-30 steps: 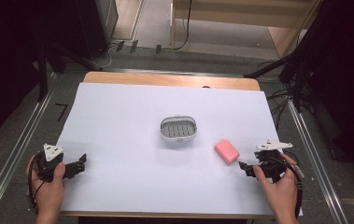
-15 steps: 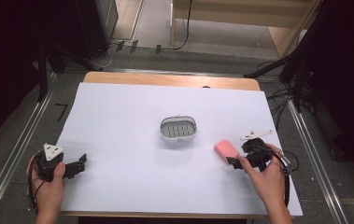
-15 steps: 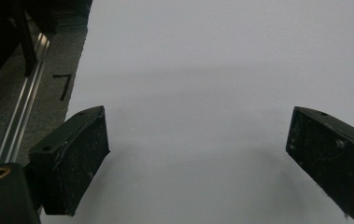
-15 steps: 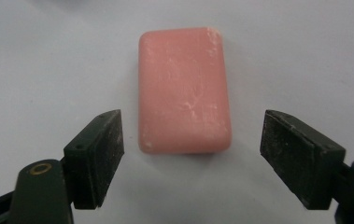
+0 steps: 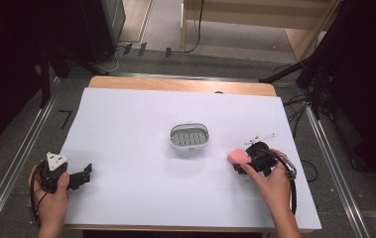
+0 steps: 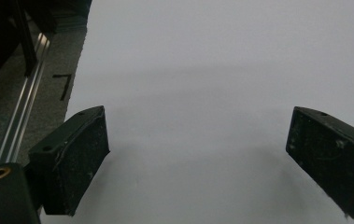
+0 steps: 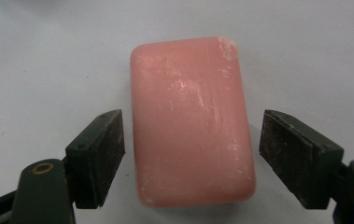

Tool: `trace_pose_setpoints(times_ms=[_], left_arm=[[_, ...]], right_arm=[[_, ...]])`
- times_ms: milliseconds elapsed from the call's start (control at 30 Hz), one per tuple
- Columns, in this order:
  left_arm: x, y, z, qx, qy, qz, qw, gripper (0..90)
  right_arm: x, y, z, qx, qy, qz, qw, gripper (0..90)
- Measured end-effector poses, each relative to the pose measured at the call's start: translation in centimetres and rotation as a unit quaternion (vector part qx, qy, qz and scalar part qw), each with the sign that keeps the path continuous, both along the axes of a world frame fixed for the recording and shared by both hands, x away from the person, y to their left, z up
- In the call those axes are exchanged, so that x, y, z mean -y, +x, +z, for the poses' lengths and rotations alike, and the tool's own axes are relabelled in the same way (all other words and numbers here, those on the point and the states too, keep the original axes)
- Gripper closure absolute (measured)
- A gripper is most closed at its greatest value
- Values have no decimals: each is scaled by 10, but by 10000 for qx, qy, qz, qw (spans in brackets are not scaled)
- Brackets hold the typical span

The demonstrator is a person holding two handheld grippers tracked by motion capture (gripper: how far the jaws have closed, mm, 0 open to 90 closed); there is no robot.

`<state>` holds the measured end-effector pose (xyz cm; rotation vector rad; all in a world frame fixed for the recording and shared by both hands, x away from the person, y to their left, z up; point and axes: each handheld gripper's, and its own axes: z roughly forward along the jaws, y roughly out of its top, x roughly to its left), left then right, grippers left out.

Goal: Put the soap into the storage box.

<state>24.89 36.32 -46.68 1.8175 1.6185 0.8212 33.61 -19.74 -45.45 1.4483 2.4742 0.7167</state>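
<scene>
Right tool [image 7: 191, 149]: has moved in from the tabletop's right edge since a second ago; its jaws now stand apart on either side of the pink soap [image 7: 191, 121], not touching it.
Left tool [image 6: 198, 158]: unmoved at the near left, jaws wide apart over bare white tabletop [image 6: 212, 70].
Soap: flat on the tabletop, right of centre.
Right tool view: scuffed, whitish soap surface, unreadable from above.
High view: slotted soap dish [image 5: 189, 137], farther in, left of the soap, apart from it.

Premises appear to be a lab or recording studio. Evidence: counter [image 5: 126, 124] covered in plain white sheet, black curtains [image 5: 17, 59] on both sides, aluminium floor rails [image 5: 22, 153], loose cables [image 5: 299, 106] on grey carpet.
</scene>
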Motion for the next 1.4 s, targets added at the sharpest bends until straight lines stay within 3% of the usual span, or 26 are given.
trace_pose_setpoints(times_ms=[167,300,367,567,867,967,1400], left_arm=[[0,0,0,-9,7,7,10000,62],[0,0,0,-11,5,5,10000,62],[0,0,0,-10,4,6,10000,62],[0,0,0,-10,18,-2,10000,62],[1,0,0,-13,40,-3,10000,62],[1,0,0,-8,32,-6,10000,62],[1,0,0,-9,42,-17,10000,62]], right_arm=[[-3,2,-3,-36,41,-10,10000,268],[-6,2,-6,-4,-101,-8,9999,367],[-7,1,-6,13,-178,43,9998,376],[-6,2,-5,30,-134,148,9998,385],[-9,1,6,274,-119,484,9984,385],[-11,1,11,374,5,591,9976,385],[-30,4,28,625,28,1150,9914,385]])
